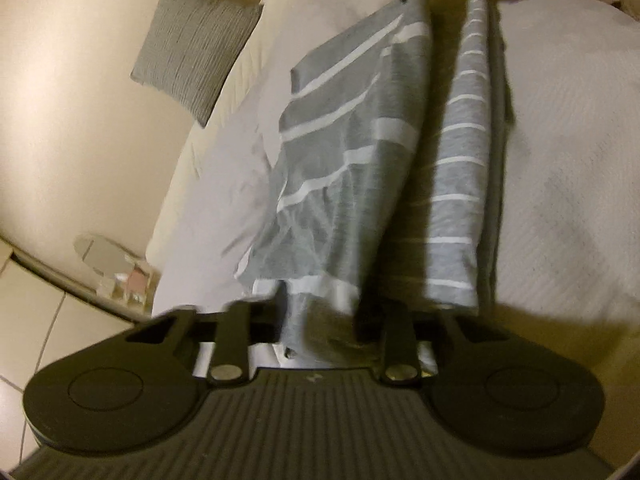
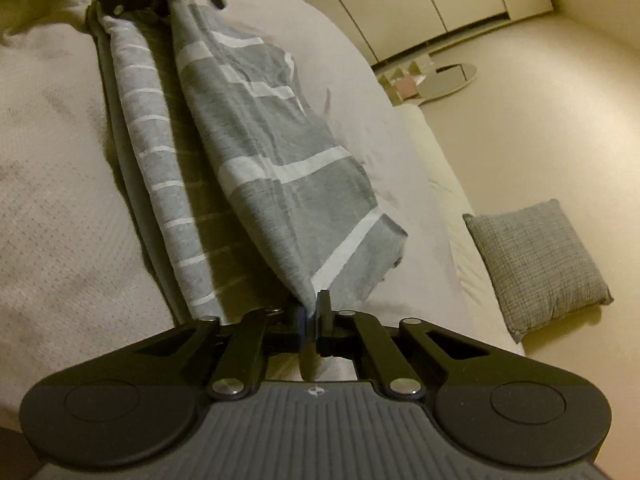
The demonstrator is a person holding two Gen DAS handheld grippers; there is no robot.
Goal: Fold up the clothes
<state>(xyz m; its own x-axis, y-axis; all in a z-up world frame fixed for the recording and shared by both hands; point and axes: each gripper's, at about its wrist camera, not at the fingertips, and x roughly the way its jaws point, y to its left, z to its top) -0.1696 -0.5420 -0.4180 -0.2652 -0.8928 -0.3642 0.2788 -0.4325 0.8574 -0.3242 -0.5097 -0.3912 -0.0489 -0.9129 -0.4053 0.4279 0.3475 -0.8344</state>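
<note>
Left wrist view, left to right: floor tiles, a small mirror (image 1: 105,254) low by the bed (image 1: 568,152), a grey cushion (image 1: 194,50) against the pale mattress edge, then the striped garment (image 1: 344,152), grey with white bands.

Garment hangs stretched between the two grippers above the bed, doubled along its length. One layer droops toward the cushion side; a narrower strip lies along the bedcover.

Left gripper (image 1: 320,320): cloth runs down between its fingers and bunches there. Fingertips hidden by fabric and blur, so I cannot tell how far the jaws are closed.

Right gripper (image 2: 314,320): jaws drawn nearly together, pinching an edge of the garment between the pads. The opposite gripper shows at the top of each view, at the far end of the cloth.

Step in hand, as I judge it: a lengthwise fold carried in the air, both ends gripped, cloth taut.

Next move likely calls for lowering both ends together onto the bed, keeping tension even so the drooping layer lands flat on the lower strip rather than creasing.
</note>
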